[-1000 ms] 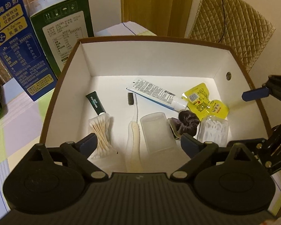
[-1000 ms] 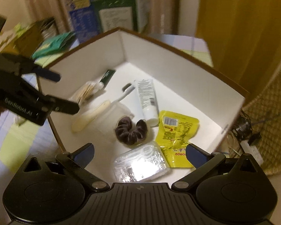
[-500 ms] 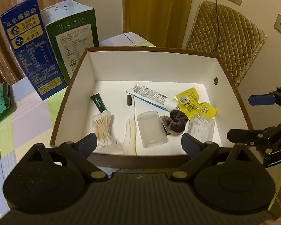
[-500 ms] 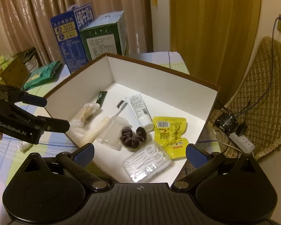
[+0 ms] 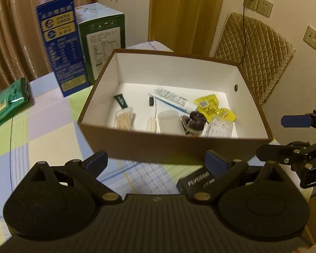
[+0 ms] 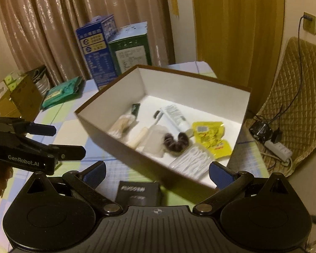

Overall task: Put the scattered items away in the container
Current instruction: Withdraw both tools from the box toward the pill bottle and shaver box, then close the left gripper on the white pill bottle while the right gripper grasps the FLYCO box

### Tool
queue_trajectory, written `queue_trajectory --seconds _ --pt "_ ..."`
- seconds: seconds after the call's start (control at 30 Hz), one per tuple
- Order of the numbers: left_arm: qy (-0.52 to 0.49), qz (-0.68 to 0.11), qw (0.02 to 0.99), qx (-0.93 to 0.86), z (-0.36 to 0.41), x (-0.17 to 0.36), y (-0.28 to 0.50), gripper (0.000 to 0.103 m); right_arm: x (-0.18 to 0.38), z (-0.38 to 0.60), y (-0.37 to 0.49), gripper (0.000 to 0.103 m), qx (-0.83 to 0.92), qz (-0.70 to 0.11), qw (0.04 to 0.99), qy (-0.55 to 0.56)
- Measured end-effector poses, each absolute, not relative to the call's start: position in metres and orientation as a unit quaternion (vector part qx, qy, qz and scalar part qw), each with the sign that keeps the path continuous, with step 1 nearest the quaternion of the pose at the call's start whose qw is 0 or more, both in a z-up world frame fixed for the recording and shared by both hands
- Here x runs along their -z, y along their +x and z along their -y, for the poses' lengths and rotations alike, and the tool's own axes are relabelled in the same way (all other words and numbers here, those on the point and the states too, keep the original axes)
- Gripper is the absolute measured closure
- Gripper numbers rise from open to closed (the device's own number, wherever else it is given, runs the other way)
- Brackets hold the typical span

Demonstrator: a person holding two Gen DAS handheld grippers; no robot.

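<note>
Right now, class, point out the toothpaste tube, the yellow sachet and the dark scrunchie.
toothpaste tube point(image 5: 171, 99), left wrist view, printed middle.
yellow sachet point(image 6: 211, 138), right wrist view, its centre.
dark scrunchie point(image 6: 176, 142), right wrist view, gathered fabric.

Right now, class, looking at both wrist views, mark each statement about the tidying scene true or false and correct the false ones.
1. The left tongs grip the toothbrush. False: they are open and empty.
2. The yellow sachets lie inside the brown box. True.
3. The black card is already in the box. False: it lies on the table in front of the box.
4. A blue carton and a green carton stand behind the box. True.
5. The right tongs are open. True.
6. The dark scrunchie lies on the tablecloth. False: it lies inside the box.
</note>
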State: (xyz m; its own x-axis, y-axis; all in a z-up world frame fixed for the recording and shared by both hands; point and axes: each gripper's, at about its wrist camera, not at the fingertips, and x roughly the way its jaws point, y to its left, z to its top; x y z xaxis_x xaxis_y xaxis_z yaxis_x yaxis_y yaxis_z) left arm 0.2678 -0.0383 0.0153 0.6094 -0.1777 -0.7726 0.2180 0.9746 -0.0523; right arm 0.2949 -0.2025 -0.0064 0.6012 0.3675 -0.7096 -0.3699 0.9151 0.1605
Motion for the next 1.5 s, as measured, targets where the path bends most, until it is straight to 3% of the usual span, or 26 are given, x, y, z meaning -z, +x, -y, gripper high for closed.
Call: queue_trajectory --seconds 0.73,1.5 --pt "-0.006 -0.461 0.885 0.054 -0.007 0.016 0.183 0.006 0.052 0.175 0.242 0.002 -0.213 -0.466 0.859 0.008" --pt "0.001 -0.479 0.878 -0.015 -0.071 0.059 0.181 0.006 0.118 0.140 0.262 0.002 -0.166 -0.476 0.863 -0.010"
